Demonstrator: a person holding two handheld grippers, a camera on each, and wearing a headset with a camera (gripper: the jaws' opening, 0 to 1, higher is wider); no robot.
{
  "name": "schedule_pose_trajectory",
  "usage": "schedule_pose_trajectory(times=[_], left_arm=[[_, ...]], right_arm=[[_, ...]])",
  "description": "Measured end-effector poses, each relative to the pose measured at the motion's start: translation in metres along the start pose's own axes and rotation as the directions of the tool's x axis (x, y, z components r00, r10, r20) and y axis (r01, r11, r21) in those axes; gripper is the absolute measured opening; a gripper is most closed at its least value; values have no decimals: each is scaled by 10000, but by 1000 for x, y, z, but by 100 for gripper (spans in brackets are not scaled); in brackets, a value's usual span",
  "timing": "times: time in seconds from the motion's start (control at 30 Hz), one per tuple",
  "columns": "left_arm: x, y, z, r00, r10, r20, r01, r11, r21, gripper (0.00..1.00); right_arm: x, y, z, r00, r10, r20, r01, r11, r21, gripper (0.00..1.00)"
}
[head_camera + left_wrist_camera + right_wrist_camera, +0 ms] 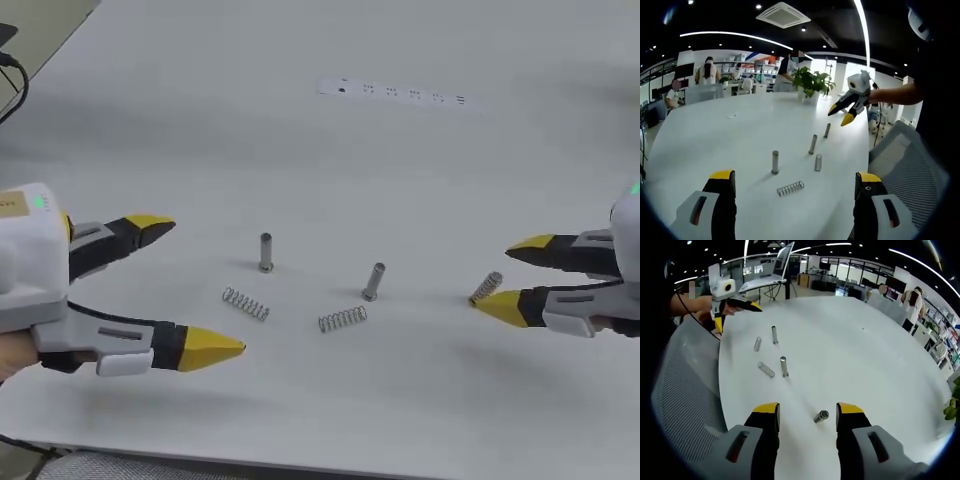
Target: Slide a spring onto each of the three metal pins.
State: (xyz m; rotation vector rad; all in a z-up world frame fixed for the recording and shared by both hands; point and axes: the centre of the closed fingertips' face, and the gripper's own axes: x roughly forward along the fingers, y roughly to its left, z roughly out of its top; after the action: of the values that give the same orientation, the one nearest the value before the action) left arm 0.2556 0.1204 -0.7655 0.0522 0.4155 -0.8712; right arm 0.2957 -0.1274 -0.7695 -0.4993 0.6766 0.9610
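Two metal pins stand upright on the white table, one point(265, 251) at the left and one point(374, 282) toward the middle. Two bare springs point(246, 303) point(342, 319) lie flat in front of them. A third spring point(486, 287) lies at the right; whether a pin is inside it I cannot tell. My right gripper point(508, 275) is open, its yellow tips on either side of that spring point(821, 416) without touching it. My left gripper point(185, 288) is open left of the pins, holding nothing, and faces the nearest spring point(790, 188) and pin point(775, 162).
A flush power strip point(400, 93) sits in the table at the back. The table's front edge point(300, 455) runs just below the grippers. A grey mesh chair point(685, 390) stands by that edge. A potted plant point(812, 82) and people are at the far side.
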Motion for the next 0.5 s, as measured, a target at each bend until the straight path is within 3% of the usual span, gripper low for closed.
schedule_pose_trajectory(times=[0.4, 0.5], left_arm=[[0, -1, -1, 10000, -1, -33, 1, 10000, -4, 96], [0, -1, -2, 10000, 8, -33, -9, 10000, -30, 96]], right_arm=[[-5, 18, 17, 9991, 385, 171, -369, 9955, -876, 47], [-4, 26, 21, 9985, 554, 50, -540, 9876, -1472, 46]])
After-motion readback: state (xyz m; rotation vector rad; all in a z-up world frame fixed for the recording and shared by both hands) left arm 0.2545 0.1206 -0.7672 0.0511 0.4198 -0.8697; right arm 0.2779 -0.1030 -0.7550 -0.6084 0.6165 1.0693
